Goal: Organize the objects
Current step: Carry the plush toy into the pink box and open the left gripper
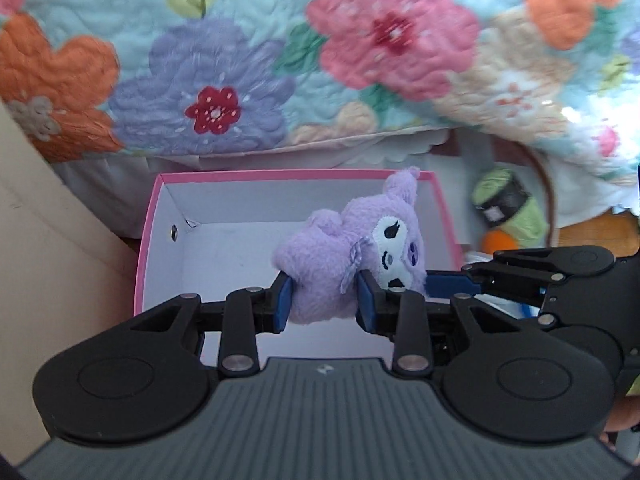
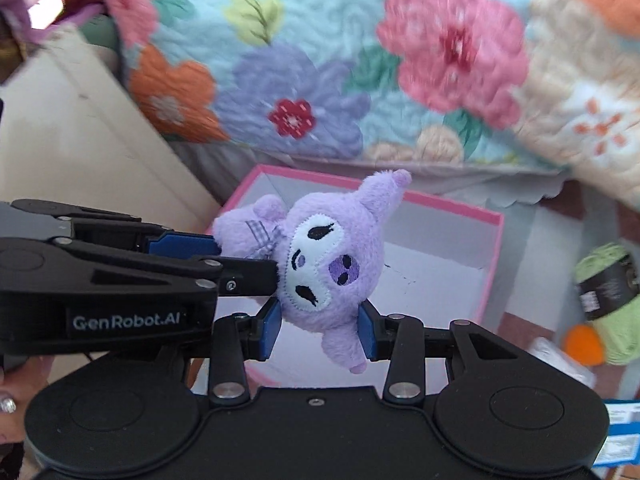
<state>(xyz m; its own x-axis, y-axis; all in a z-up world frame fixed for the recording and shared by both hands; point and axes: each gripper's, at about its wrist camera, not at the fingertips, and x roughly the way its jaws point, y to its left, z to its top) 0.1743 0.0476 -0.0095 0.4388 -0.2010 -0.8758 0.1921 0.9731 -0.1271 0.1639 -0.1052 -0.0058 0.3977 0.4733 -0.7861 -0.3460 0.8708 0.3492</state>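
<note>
Both grippers clamp one purple plush toy [image 1: 348,252]: the left gripper [image 1: 324,300] pinches its body, the right gripper [image 2: 319,330] squeezes its head end. Just beyond and below their fingertips sits an open pink box [image 1: 160,200], with a floral quilt [image 1: 248,40] farther out.

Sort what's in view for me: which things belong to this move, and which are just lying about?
In play:
purple plush toy, pinched by left gripper and right gripper
pink box, open beneath it

Lying about:
green yarn skein
orange ball
floral quilt
</note>
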